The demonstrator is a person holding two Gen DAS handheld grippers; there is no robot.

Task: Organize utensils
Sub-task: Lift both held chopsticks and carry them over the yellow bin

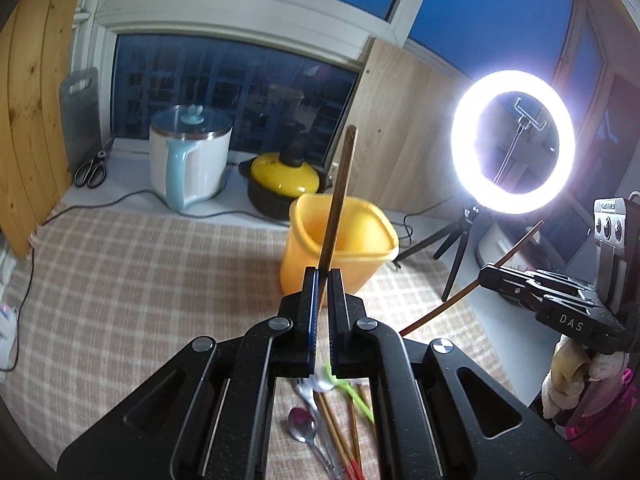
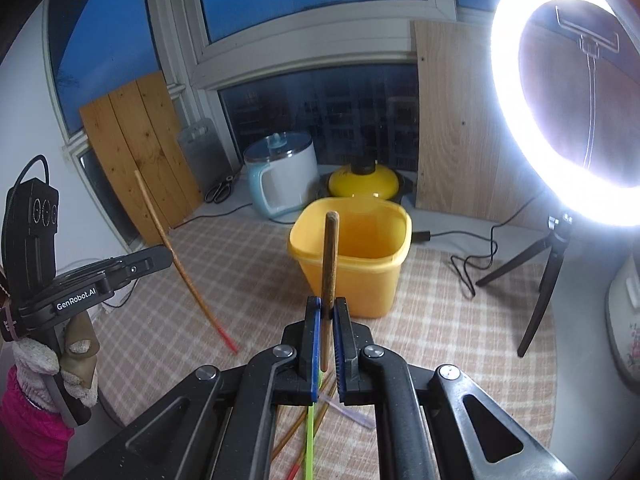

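My left gripper is shut on a brown wooden chopstick that sticks up in front of the yellow plastic tub. My right gripper is shut on another wooden chopstick, also pointing up before the same tub. Each gripper shows in the other's view, the right gripper and the left gripper, both above the checked cloth. Below the left gripper lie a metal spoon, red-tipped chopsticks and a green utensil. A green stick lies under the right gripper.
A lit ring light on a tripod stands right of the tub. A white electric pot, a yellow-lidded black pot and scissors sit on the window sill. Cables run over the cloth. Wooden boards lean at the sides.
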